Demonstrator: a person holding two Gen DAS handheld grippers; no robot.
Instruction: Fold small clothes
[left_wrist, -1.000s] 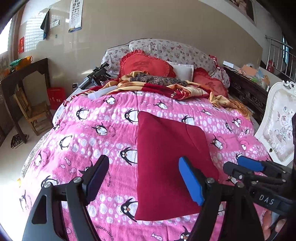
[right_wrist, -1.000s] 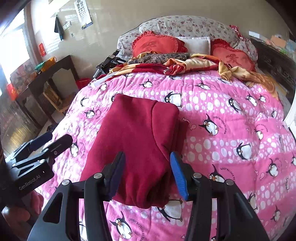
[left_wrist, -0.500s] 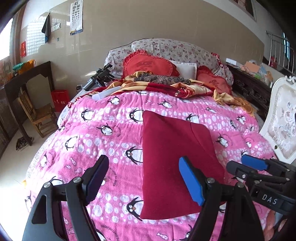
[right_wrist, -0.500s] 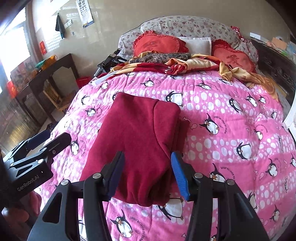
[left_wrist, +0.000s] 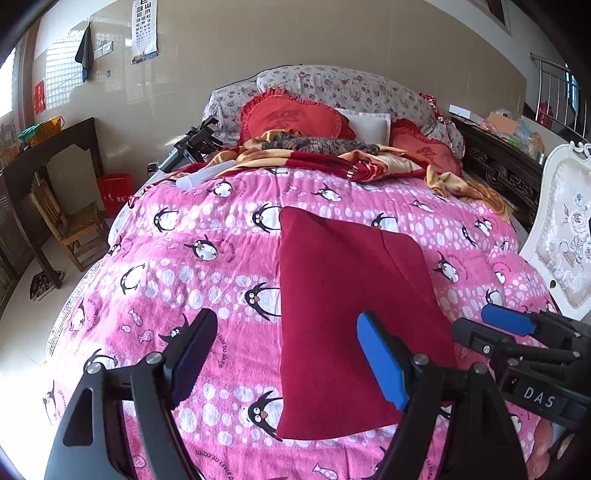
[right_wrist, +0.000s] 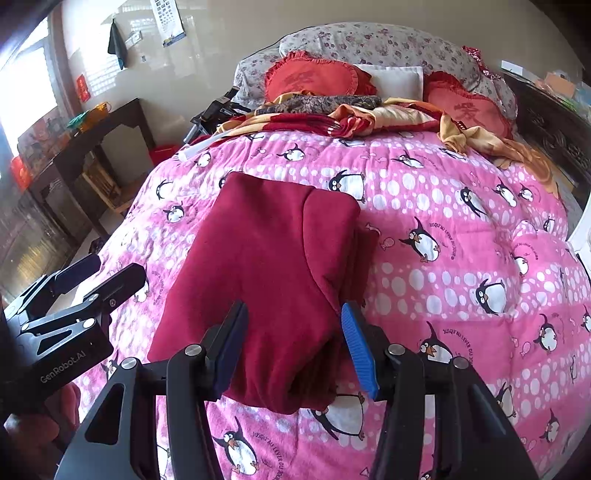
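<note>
**Folded red garment on the penguin bed**

A pink penguin blanket (left_wrist: 207, 280) covers the bed, heart cushions (left_wrist: 291, 120) at its head. The folded red garment (left_wrist: 343, 295) lies mid-blanket. Left view shows a white chair (left_wrist: 565, 229); right view a dark tabletop (right_wrist: 92, 125). Left hand-held gripper (left_wrist: 284, 354) and right hand-held gripper (right_wrist: 291, 343) both gape empty above it.

Bright daylight from a blown-out window (right_wrist: 26, 85) far left of the fingers, sharp focus, fisheye bending, dark corners
</note>
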